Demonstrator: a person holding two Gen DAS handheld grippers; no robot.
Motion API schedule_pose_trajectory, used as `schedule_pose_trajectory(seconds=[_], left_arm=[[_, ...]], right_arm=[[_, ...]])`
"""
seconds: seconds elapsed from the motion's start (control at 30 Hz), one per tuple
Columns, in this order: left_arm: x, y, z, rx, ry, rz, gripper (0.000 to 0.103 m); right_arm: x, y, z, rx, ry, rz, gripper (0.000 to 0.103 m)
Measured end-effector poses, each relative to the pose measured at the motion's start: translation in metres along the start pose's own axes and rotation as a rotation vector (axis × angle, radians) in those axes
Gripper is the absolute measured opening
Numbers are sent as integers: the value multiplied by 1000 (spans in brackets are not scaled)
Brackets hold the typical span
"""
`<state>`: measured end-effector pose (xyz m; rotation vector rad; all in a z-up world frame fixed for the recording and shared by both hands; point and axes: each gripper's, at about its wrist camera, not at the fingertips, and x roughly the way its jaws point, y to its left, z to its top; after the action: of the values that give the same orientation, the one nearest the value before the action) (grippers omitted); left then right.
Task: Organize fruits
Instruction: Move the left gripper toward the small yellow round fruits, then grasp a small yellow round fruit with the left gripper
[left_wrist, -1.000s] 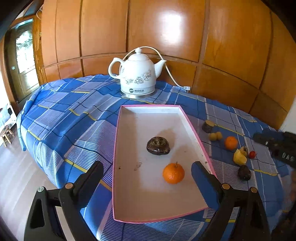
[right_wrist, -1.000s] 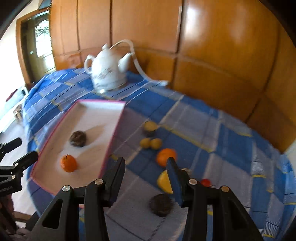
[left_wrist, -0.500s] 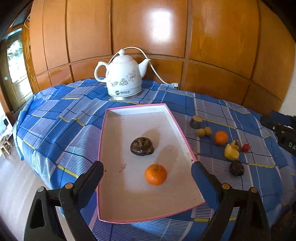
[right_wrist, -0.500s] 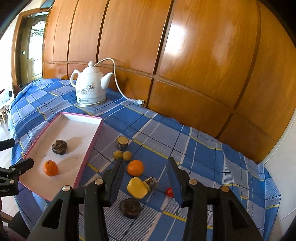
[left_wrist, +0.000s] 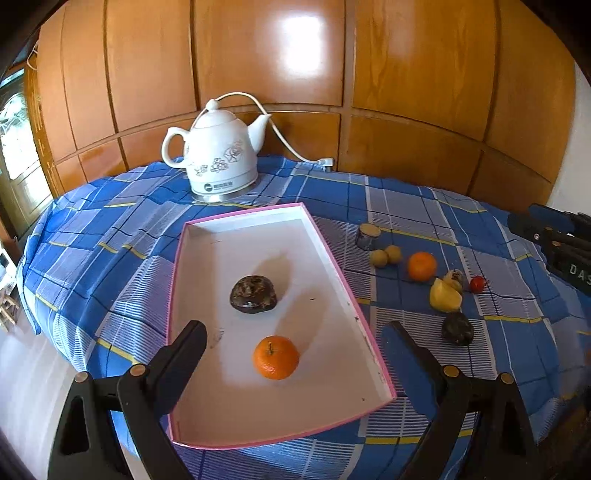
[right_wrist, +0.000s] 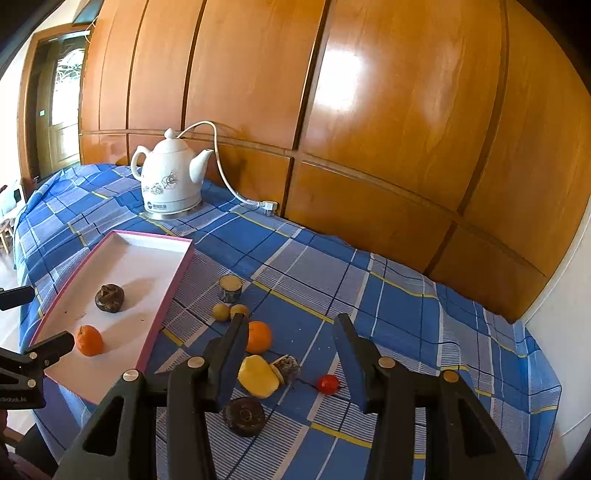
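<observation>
Left wrist view: the left gripper (left_wrist: 293, 341) hangs with its black jaws spread wide and empty above a shallow, pink-rimmed white cardboard tray (left_wrist: 334, 258). In the tray lie a smooth round tangerine (left_wrist: 276, 357) and a dark, wrinkled, flattened fruit (left_wrist: 253, 294), apart from each other. The surface wears a blue checked cloth (left_wrist: 110, 236) with yellow lines. A glossy white ceramic kettle (left_wrist: 218, 158) with a flower print stands behind the tray, before varnished wooden panels.

In the right wrist view the right gripper (right_wrist: 291, 328) is partly open with nothing between its fingers. Below it on the cloth are a second tangerine (right_wrist: 259, 336), a waxy yellow piece (right_wrist: 258, 376), a small red tomato (right_wrist: 328, 383), another dark wrinkled fruit (right_wrist: 244, 415) and two small yellowish round fruits (right_wrist: 221, 311).
</observation>
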<state>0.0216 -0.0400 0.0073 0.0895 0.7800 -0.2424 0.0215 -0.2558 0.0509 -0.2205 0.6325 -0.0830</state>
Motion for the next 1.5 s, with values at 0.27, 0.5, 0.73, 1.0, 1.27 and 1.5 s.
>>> schedule_pose_trajectory(seconds=[0.27,0.5,0.73,1.0,1.27,1.5], left_arm=[[6,-16,8,42,10,-45,96],[31,-26,30,8,96,-160,84],[64,-48,53,28,178,-233,54],[107,-80,72,149,237,-238,32],[157,-96,83,271,286,-224,30],[191,-103,82,340,335,-246,31]], right_arm=[[34,-37,-6,-23,106,-17,51],[83,-107,-35,166,266,-25,51],[86,-128,-38,313,295,36,51],[86,-122,-34,308,294,76,51],[85,-124,-33,321,292,87,51],[87,-125,-31,332,292,89,51]])
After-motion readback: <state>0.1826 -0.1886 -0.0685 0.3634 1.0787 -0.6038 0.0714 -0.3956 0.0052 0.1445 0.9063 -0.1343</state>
